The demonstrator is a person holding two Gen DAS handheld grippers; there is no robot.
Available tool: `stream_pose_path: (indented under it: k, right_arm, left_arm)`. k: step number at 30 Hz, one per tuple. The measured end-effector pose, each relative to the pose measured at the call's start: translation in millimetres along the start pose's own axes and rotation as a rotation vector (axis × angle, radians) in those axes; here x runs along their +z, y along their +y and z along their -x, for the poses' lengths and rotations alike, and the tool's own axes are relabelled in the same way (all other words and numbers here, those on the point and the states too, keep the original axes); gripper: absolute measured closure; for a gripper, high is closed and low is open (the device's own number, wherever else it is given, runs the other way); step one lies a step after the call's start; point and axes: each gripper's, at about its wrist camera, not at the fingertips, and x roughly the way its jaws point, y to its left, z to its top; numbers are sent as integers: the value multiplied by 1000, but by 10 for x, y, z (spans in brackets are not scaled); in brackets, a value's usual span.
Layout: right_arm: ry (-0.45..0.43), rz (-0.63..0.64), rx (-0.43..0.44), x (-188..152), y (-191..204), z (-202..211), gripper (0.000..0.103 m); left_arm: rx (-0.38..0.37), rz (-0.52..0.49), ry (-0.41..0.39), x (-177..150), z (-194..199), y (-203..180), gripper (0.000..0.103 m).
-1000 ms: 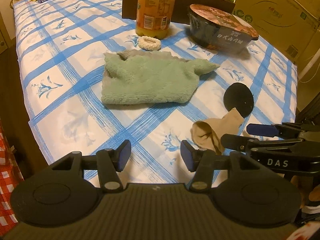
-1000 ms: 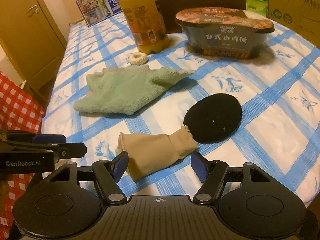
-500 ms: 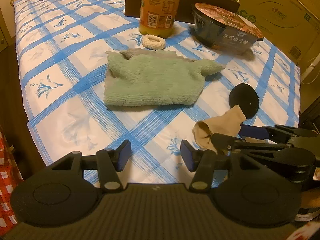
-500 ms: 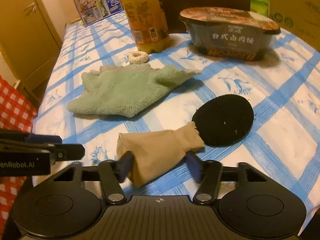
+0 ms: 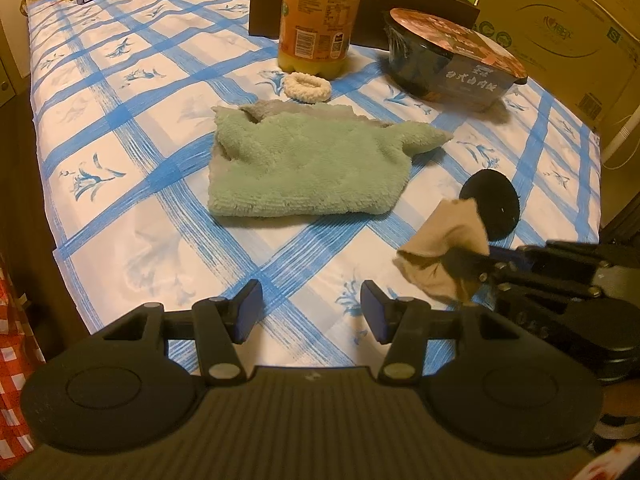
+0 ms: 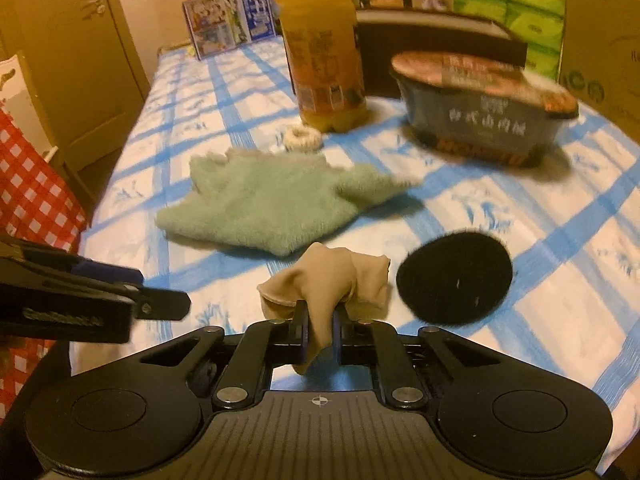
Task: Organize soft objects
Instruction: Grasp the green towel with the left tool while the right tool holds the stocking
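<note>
Right gripper (image 6: 319, 338) clamped on beige sock (image 6: 334, 280), bunched and lifted just off the checked bench (image 5: 120, 128), beside black round pad (image 6: 454, 278). Left gripper (image 5: 311, 312) wide open, empty, near the bench edge. Judgement: keep the pinch firm and lift clear of the pad before carrying toward green towel (image 5: 308, 168)

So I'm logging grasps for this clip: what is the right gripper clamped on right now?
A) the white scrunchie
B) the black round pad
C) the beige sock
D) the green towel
C: in the right wrist view the right gripper has its jaws shut on the beige sock, while the green towel, black round pad and white scrunchie lie on the tablecloth untouched.
</note>
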Motion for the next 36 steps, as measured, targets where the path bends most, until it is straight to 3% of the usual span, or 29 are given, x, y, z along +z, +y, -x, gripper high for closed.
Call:
stream_pose_path:
  k: [9, 15, 23, 25, 27, 32, 36]
  right_arm:
    - [-105, -20, -33, 206, -191, 230, 92]
    - [-105, -88, -88, 252, -509, 256, 92]
    - [-103, -157, -116, 248, -758, 278, 91]
    - [-102, -160, -118, 243, -772, 278, 91]
    - [-102, -163, -118, 242, -779, 277, 91]
    - [-104, -166, -115, 236, -778, 286, 91]
    - [-106, -169, -110, 241, -775, 294, 91]
  left_arm:
    - [-2, 25, -59, 141, -13, 125, 50]
    - [-22, 133, -80, 297, -146, 342, 45]
    - [-126, 352, -58, 359, -405, 579, 45]
    - [-144, 407, -72, 389, -429, 636, 57]
    - [-138, 434, -82, 426, -450, 673, 92]
    - [-95, 384, -80, 502, -435, 726, 98]
    - [13, 264, -148, 549, -184, 763, 98]
